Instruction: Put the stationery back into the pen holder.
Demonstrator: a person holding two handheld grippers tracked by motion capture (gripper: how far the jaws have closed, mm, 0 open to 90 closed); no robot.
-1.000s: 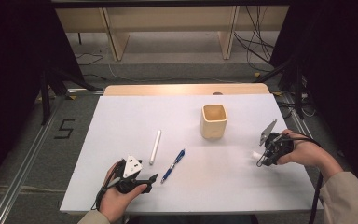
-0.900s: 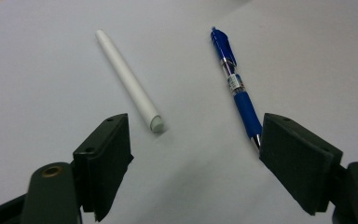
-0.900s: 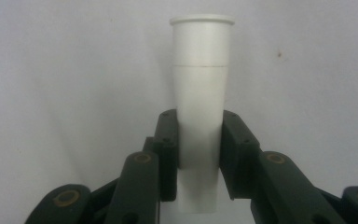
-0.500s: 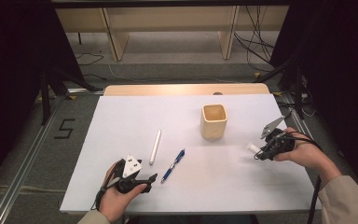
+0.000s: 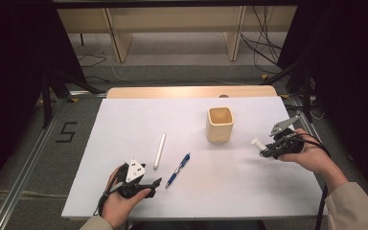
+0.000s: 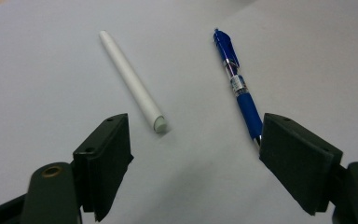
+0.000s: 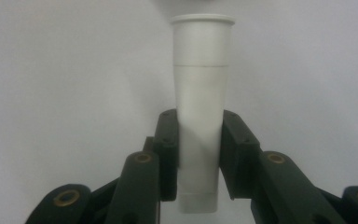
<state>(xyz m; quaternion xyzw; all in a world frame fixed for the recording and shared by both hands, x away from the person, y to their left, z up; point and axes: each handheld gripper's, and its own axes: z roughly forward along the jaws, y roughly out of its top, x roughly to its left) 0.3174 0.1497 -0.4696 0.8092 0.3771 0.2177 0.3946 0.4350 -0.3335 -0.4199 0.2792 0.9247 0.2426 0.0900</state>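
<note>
My right gripper (image 5: 267, 149) hovers at the table's right side, shut on a white plastic tube (image 5: 256, 143). In the right gripper view the tube (image 7: 200, 70) stands between the two pads of that gripper (image 7: 199, 140), its capped end pointing away. My left gripper (image 5: 156, 183) rests near the front edge, open with nothing between its jaws. Just beyond it lie a white pen (image 5: 159, 150) and a blue pen (image 5: 178, 170). In the left gripper view the white pen (image 6: 130, 79) and the blue pen (image 6: 237, 84) lie ahead of the open gripper (image 6: 196, 154).
A square wooden cup (image 5: 219, 124) stands upright right of centre on the white table (image 5: 124, 120). A wooden strip runs along the far edge. Dark stands and cables surround the table on the floor.
The right hand has turned slightly, so the tube's free end has swung a little up and to the left. The left hand and the pens have not moved.
</note>
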